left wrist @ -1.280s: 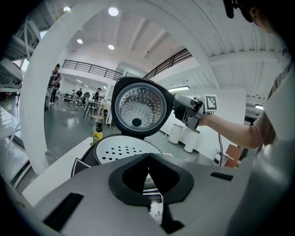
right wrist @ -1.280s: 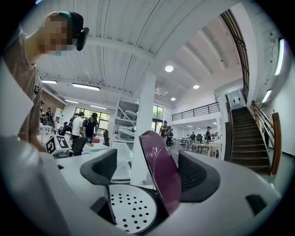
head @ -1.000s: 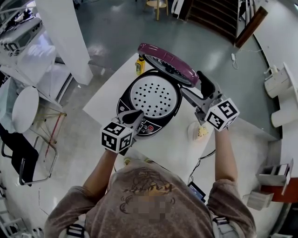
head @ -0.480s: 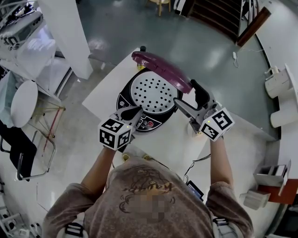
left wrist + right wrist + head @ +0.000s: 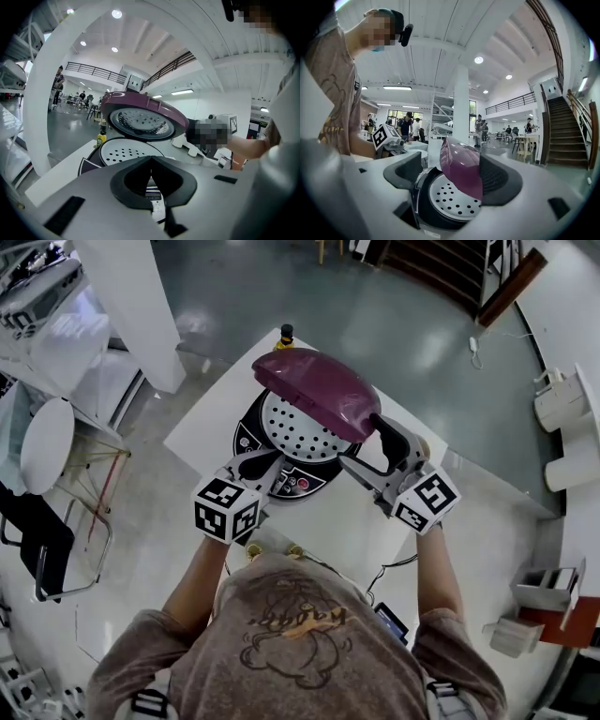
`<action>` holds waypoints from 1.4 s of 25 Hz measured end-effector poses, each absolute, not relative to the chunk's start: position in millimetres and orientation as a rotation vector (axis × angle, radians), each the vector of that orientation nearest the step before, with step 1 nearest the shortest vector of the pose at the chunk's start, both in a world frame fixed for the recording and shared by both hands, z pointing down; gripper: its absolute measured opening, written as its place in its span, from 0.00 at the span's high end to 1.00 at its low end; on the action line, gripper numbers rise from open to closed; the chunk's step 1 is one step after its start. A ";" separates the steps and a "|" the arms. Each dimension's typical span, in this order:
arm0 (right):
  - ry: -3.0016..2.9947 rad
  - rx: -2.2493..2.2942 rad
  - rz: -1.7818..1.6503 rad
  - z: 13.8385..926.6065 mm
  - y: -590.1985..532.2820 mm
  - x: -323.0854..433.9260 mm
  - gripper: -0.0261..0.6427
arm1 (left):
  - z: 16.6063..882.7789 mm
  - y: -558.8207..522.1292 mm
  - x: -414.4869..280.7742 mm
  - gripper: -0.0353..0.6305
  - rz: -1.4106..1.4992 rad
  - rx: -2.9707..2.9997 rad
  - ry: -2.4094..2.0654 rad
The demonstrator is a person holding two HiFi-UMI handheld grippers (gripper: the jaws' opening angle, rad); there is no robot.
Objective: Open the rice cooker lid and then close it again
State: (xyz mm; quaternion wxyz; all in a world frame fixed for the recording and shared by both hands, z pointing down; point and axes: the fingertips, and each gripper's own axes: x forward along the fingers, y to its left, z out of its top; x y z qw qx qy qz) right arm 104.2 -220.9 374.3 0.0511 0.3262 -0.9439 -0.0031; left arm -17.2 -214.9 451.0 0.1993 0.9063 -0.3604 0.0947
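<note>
The white desk (image 5: 328,526) carries the rice cooker (image 5: 286,486) near its middle, control panel toward you at 6 o'clock. In the head view the hinge seems to sit on the far side, around 12 o'clock. The purple lid (image 5: 314,390) stands half raised over the perforated inner plate, tilted, its long axis running from about 10 to 4 o'clock.

What matters for you is the lid's free end. It points to 4 o'clock, straight into your right gripper (image 5: 364,442), which is the nearer one. Its jaws are spread very wide and are closing, with the lid's rim between them, one jaw above the purple shell and one beneath. The rim lies close against one pad, but neither pad looks to be pressing it.

Your left gripper (image 5: 265,468) rests at 7 o'clock of the cooker, by the panel. Its jaws are together with nothing between them, and it is clear of the lid.
</note>
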 end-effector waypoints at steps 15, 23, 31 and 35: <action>-2.850 0.921 0.124 420.5 -198.8 82.9 0.42 | 448.5 -215.1 -32.8 0.92 0.255 2.532 -1.028; -2.860 0.947 0.163 425.5 -198.9 82.2 0.43 | 419.6 -231.0 -28.7 0.92 0.208 2.594 -1.035; -2.851 0.944 0.167 428.8 -199.7 81.6 0.43 | 401.6 -248.3 -13.9 0.92 0.191 2.647 -1.019; -2.852 0.942 0.167 430.0 -197.8 81.8 0.43 | 402.3 -251.3 -6.6 0.92 0.199 2.656 -1.006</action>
